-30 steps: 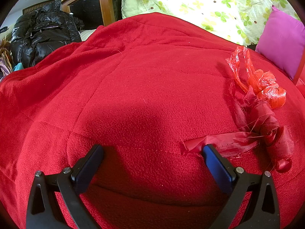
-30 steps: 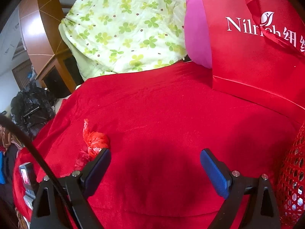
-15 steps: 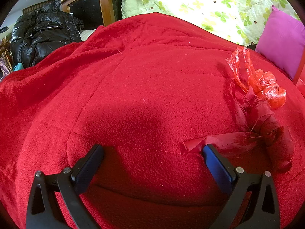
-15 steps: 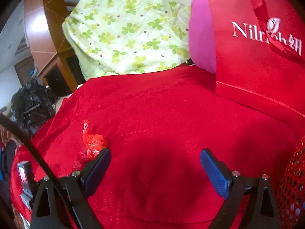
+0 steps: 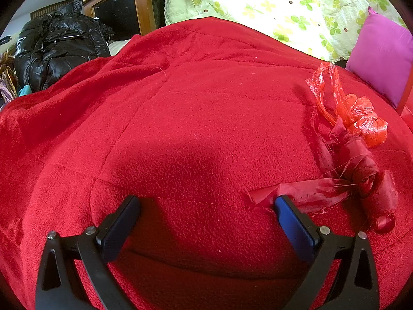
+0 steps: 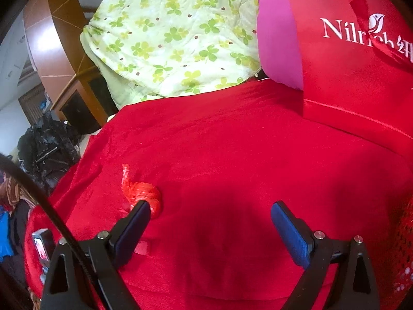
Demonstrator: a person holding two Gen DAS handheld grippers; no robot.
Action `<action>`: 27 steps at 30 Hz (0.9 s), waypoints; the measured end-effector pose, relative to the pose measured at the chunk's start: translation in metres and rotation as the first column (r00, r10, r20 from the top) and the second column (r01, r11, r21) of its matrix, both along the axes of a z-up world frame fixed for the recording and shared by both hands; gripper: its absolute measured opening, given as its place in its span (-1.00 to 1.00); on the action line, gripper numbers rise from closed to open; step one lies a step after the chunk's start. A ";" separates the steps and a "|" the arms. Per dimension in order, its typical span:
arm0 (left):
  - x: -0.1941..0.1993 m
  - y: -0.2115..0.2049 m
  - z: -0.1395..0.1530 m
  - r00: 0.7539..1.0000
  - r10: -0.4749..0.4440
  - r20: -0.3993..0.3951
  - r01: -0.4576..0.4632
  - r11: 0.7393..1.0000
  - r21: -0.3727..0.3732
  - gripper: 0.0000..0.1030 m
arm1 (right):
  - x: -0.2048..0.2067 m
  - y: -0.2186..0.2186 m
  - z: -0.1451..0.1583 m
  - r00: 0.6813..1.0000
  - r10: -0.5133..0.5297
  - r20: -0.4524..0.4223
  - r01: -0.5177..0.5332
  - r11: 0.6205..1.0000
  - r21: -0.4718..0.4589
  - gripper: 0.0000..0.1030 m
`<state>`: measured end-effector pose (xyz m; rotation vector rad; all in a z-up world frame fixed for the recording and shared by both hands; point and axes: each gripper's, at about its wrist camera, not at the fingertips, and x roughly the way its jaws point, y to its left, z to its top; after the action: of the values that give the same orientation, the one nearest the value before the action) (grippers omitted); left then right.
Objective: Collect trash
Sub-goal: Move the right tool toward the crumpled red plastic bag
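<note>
Left wrist view: your left gripper (image 5: 206, 206) sat low over the red blanket (image 5: 180, 129) on the bed, jaws spread wide with only blanket between them. Far off to its upper left lay a black puffer jacket (image 5: 56, 51) beside a wooden cabinet (image 5: 121, 7). The trash, a dark red ribbon scrap (image 5: 361, 170), lay to the gripper's right; one flat tail of it reached the tip of the right finger, though you could not tell whether it touched. Just beyond the ribbon, touching it, was a crumpled red plastic wrapper (image 5: 361, 118). Further right stood a magenta pillow (image 5: 382, 56), with a clover-print quilt (image 5: 284, 5) behind.

Right wrist view: your right gripper (image 6: 210, 211) was likewise open wide and held nothing. The red plastic wrapper (image 6: 142, 193) lay at the tip of its left finger, outside the gap. Ahead was bare blanket (image 6: 232, 142). To the upper right stood a red paper bag (image 6: 348, 64) printed with white lettering, in front of the magenta pillow (image 6: 276, 46).
</note>
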<state>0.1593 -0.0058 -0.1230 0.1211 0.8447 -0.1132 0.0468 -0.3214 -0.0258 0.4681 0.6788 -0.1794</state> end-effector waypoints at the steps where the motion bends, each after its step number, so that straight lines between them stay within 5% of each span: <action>1: 0.000 0.000 0.000 1.000 0.000 0.000 0.000 1.000 0.000 1.00 | 0.002 0.003 0.000 1.000 0.000 -0.001 0.000 1.000 -0.008 0.87; 27: 0.000 0.000 0.000 1.000 0.000 0.000 0.000 1.000 0.000 1.00 | 0.001 0.010 0.013 0.999 0.011 0.038 -0.010 1.000 -0.024 0.87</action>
<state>0.1592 -0.0062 -0.1232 0.1216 0.8450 -0.1133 0.0480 -0.3116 -0.0129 0.4439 0.6409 -0.1677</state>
